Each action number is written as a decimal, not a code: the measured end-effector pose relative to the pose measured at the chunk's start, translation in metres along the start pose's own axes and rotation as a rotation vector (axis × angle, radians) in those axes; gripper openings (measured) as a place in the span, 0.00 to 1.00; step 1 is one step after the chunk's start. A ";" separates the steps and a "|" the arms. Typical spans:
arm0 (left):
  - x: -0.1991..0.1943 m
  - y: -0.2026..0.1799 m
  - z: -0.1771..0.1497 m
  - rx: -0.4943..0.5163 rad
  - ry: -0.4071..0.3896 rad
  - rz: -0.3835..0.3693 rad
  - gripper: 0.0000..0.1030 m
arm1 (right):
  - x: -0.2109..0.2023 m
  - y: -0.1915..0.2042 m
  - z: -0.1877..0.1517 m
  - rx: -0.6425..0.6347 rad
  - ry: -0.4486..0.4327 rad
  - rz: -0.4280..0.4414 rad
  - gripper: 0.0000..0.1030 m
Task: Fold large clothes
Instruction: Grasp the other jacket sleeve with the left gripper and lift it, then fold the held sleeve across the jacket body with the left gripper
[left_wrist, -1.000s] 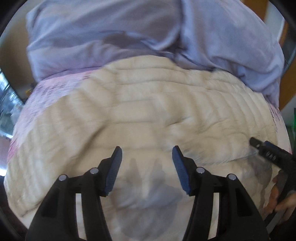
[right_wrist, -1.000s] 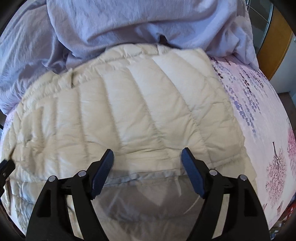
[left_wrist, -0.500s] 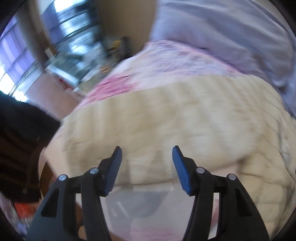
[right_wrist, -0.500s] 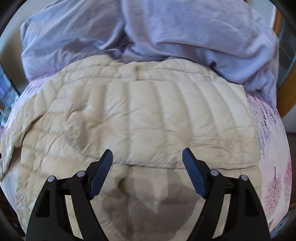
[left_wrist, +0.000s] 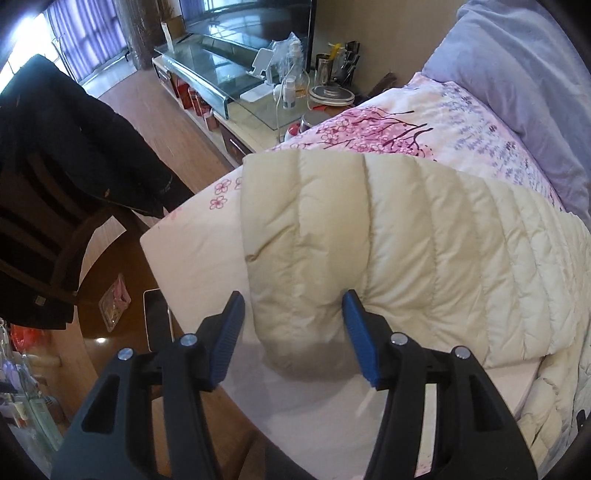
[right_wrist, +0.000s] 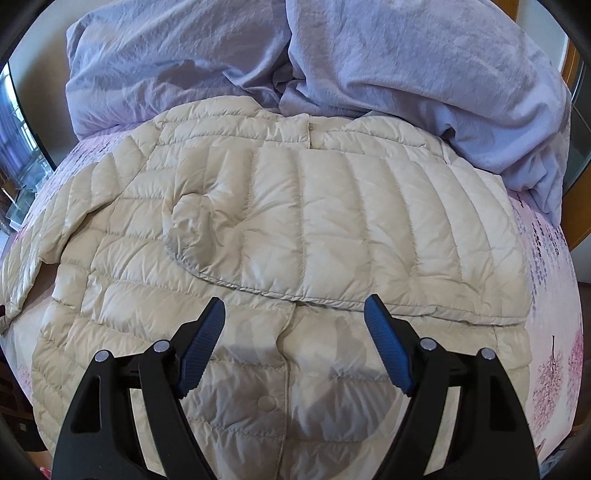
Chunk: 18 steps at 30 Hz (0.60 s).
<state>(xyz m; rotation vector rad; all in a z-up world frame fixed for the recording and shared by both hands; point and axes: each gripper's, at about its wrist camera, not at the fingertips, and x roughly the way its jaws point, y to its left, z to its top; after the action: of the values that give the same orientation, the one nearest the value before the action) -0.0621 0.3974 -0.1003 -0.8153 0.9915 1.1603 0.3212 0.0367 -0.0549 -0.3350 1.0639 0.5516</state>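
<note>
A cream quilted down jacket (right_wrist: 295, 229) lies spread on the bed, front up, with its right sleeve folded across the chest. In the left wrist view its left sleeve (left_wrist: 332, 236) stretches toward the bed's corner. My left gripper (left_wrist: 293, 338) is open, its blue pads on either side of the sleeve's cuff end, low over it. My right gripper (right_wrist: 295, 343) is open and empty, hovering above the jacket's snap placket (right_wrist: 286, 354) near the hem.
A lilac duvet (right_wrist: 332, 62) is bunched at the bed's far side. The floral sheet (left_wrist: 406, 125) covers the bed. Left of the bed stand a chair with a black coat (left_wrist: 66, 177), a wooden side table (left_wrist: 110, 295) and a cluttered glass TV stand (left_wrist: 236, 85).
My left gripper swung left from the jacket's body to the sleeve end at the bed's corner. My right gripper shifted left and back to the jacket's lower middle. Both stayed open.
</note>
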 end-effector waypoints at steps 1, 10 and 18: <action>-0.001 -0.004 -0.001 0.010 -0.005 -0.005 0.44 | 0.000 0.000 0.000 0.000 0.001 0.000 0.77; -0.013 -0.033 0.005 0.047 -0.048 -0.017 0.05 | 0.000 -0.008 -0.001 0.023 0.002 0.001 0.77; -0.046 -0.085 0.031 0.134 -0.139 -0.081 0.04 | -0.005 -0.025 0.001 0.055 -0.011 -0.006 0.77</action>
<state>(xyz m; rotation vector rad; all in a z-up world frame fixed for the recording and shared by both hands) 0.0222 0.3908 -0.0441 -0.6539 0.9031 1.0549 0.3347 0.0157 -0.0502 -0.2868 1.0653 0.5179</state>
